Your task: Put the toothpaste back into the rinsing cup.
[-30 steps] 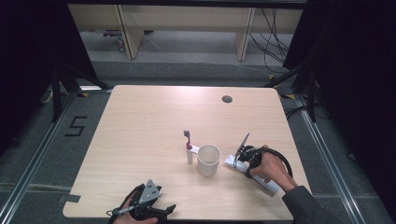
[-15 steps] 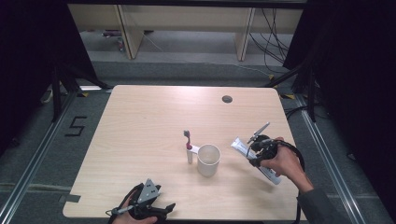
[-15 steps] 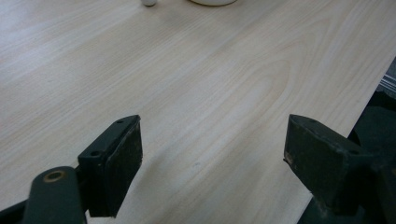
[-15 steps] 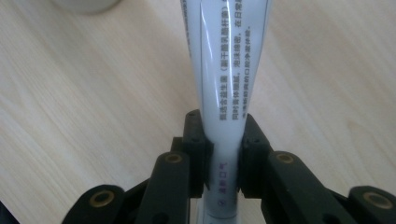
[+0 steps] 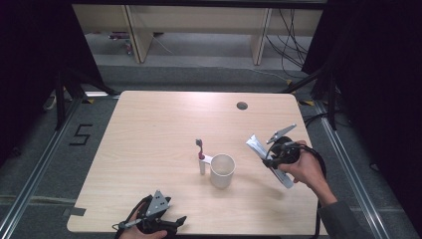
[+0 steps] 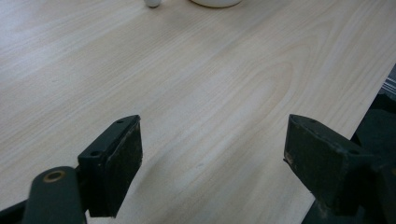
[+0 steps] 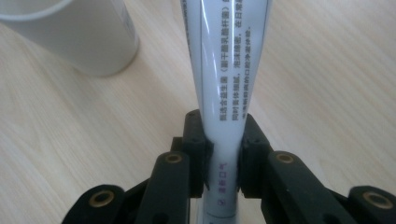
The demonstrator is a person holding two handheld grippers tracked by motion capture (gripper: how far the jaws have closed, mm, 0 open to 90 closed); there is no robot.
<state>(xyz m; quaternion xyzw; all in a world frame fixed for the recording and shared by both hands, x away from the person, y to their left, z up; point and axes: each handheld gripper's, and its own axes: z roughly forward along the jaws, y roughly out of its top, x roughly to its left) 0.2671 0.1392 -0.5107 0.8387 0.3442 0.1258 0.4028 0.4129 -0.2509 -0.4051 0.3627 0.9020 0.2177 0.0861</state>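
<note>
A white toothpaste tube (image 5: 258,147) hangs above the table's right side, tilted, with my right gripper (image 5: 271,161) shut on it. In the right gripper view the jaws (image 7: 223,140) pinch the tube (image 7: 229,60) near its lower end, and its printed body runs upward. A white cup (image 5: 222,170) stands mid-table, left of the tube; its side also appears in the right gripper view (image 7: 79,32). A toothbrush (image 5: 201,157) stands upright against the cup's left side. My left gripper (image 5: 175,221) rests at the table's front edge, jaws (image 6: 212,154) open over bare wood.
The light wooden table (image 5: 159,129) has a round cable hole (image 5: 242,105) at the back right. Its right edge lies close to my right hand. Dark floor and rails surround the table.
My right gripper has risen from the table with the toothpaste tube and drifted right, away from the cup. The left gripper has stayed put.
</note>
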